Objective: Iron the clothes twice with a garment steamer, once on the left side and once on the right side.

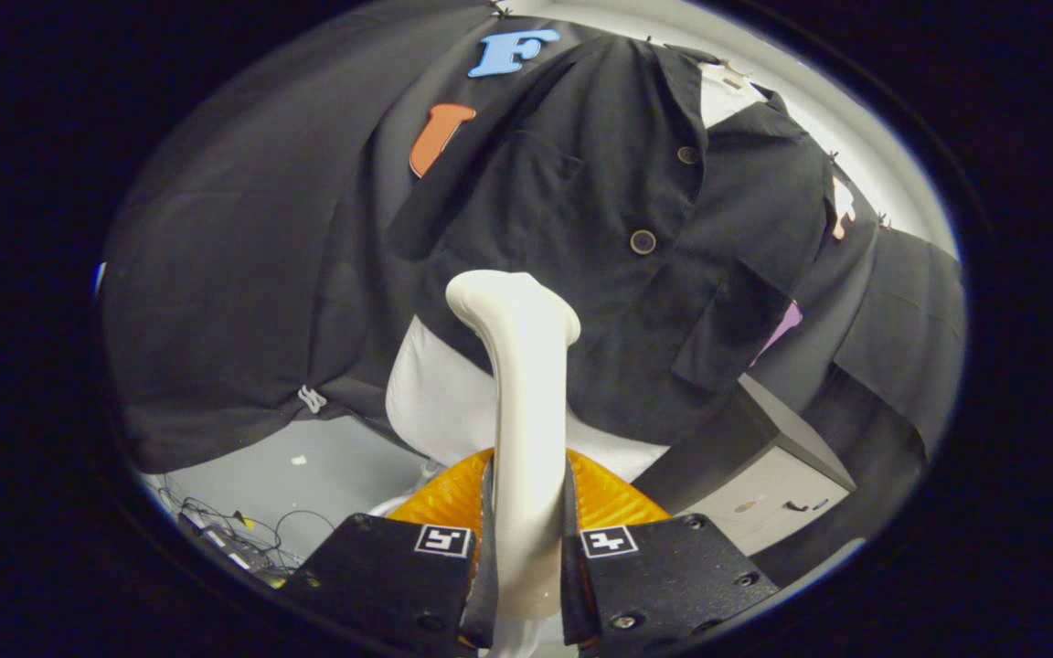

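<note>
A white garment steamer (pixel 525 402) stands up between my fingers, and my gripper (pixel 526 557) is shut on its handle. Its flat head (pixel 510 302) rests against or just before the lower front of a black short-sleeved shirt (pixel 600 228). The shirt has round buttons (pixel 643 241) down its middle and hangs on a white torso form (pixel 440 397). The steamer head sits left of the button line, near the hem. Whether the head touches the cloth I cannot tell.
An orange ribbed base (pixel 453 498) lies just behind my fingers. A grey-topped box or cabinet (pixel 764 457) stands to the right below the shirt's sleeve. Cables and a small device (pixel 234 539) lie on the pale floor at the lower left.
</note>
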{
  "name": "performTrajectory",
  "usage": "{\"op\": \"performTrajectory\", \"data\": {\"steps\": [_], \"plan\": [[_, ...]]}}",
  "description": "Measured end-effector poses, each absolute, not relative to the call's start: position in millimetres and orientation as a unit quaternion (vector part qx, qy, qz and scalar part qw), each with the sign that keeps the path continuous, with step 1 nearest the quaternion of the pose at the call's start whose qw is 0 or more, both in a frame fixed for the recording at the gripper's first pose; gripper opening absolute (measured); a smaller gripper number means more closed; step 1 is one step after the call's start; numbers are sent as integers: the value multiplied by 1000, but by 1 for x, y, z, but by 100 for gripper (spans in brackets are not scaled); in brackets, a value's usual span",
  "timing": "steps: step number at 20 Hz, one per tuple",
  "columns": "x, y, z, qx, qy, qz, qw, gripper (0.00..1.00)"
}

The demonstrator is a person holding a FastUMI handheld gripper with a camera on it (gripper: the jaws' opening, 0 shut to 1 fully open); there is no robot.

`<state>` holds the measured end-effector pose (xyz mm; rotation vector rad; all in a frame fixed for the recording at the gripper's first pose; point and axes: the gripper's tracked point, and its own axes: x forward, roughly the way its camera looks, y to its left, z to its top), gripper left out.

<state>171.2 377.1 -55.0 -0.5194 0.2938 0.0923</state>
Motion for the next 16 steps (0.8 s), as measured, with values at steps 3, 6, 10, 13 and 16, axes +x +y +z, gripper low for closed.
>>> {"op": "performTrajectory", "data": {"steps": [3,6,10,13,16], "plan": [[167,375,-67,-254,157,48,953,30],[163,373,-70,-239,165,57,955,31],[155,367,-64,-236,163,63,956,31],[143,361,-58,-234,158,71,957,31],[128,342,-48,-231,151,72,958,31]]}}
